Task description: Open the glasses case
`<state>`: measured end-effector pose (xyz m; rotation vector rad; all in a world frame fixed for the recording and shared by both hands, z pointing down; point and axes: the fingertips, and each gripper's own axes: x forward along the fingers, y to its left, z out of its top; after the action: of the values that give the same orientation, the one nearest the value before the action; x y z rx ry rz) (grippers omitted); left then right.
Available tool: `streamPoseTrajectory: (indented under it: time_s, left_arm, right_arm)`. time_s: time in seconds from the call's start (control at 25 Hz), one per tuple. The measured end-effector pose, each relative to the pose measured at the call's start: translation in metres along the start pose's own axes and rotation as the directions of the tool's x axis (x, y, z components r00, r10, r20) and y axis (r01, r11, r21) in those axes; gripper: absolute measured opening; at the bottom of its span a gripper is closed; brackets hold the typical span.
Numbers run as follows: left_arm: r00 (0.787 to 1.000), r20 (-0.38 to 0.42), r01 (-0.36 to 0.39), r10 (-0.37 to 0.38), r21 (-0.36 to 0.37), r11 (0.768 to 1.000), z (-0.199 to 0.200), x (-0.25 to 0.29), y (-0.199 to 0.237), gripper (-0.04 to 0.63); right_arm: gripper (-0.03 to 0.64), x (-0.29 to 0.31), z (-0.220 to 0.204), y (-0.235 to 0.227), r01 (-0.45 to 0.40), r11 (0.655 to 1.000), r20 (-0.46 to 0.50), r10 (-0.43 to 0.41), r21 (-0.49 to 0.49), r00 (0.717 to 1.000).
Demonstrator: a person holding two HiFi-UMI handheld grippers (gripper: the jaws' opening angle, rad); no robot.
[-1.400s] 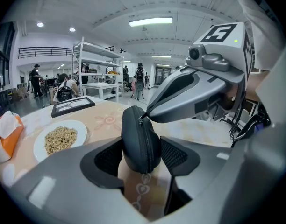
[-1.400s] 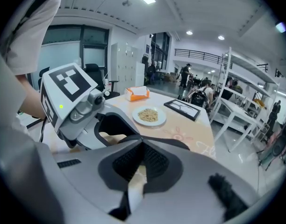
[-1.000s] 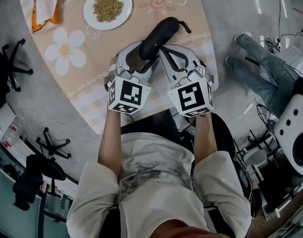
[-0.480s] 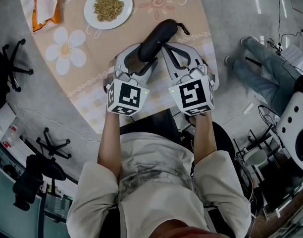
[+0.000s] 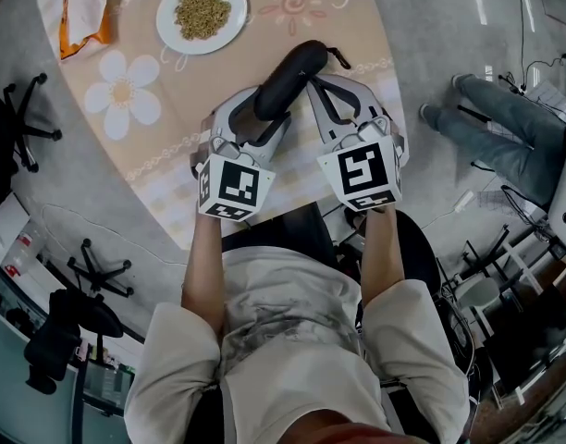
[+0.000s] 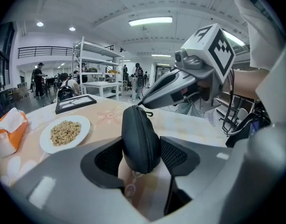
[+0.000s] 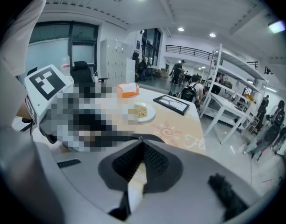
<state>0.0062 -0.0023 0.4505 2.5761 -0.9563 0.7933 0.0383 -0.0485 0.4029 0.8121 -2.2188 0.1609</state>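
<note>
The black zip-up glasses case (image 5: pixel 288 70) hangs tilted above the floral table (image 5: pixel 144 160), its near end between the jaws of my left gripper (image 5: pixel 264 111). In the left gripper view both pads press the sides of the case (image 6: pixel 139 134), so the left gripper (image 6: pixel 140 157) is shut on it. My right gripper (image 5: pixel 313 83) has its jaws together, tips against the case's zip line near the far end (image 6: pixel 139 105). A small pull loop (image 5: pixel 338 57) sticks out at that end. Whether the right gripper (image 7: pixel 142 143) pinches the zip slider I cannot tell.
A white plate of grains (image 5: pixel 201 14) and an orange packet (image 5: pixel 84 15) lie at the table's far side, with a dark picture frame (image 6: pixel 75 103) beyond. Office chairs (image 5: pixel 19 123) stand on the left, and a seated person's legs (image 5: pixel 496 128) are on the right.
The case and both grippers have drifted slightly left and away from me. Both grips look unchanged. The person's legs at the right have shifted.
</note>
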Motion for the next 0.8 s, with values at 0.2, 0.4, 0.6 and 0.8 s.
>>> streamPoseTrajectory:
  time_s: [0.2, 0.4, 0.6, 0.8]
  left_arm:
    - [1.0, -0.001, 0.0, 0.0, -0.007, 1.0, -0.002, -0.003, -0.002, 0.259]
    - [1.0, -0.009, 0.001, -0.001, -0.005, 1.0, -0.006, -0.005, -0.003, 0.259]
    - [1.0, -0.012, 0.001, -0.001, -0.007, 1.0, -0.008, -0.007, -0.004, 0.259]
    - [1.0, -0.012, 0.0, 0.0, -0.011, 1.0, -0.01, -0.009, -0.005, 0.258]
  right_arm:
    - [0.015, 0.001, -0.001, -0.003, 0.006, 1.0, 0.002, -0.006, 0.024, 1.0]
    - [0.015, 0.002, -0.004, -0.007, 0.016, 0.999, -0.01, -0.015, 0.032, 1.0]
    - [0.015, 0.004, -0.008, -0.011, 0.023, 0.999, -0.02, -0.022, 0.045, 1.0]
    - [0.015, 0.005, -0.011, -0.016, 0.037, 0.998, -0.033, -0.035, 0.058, 0.999]
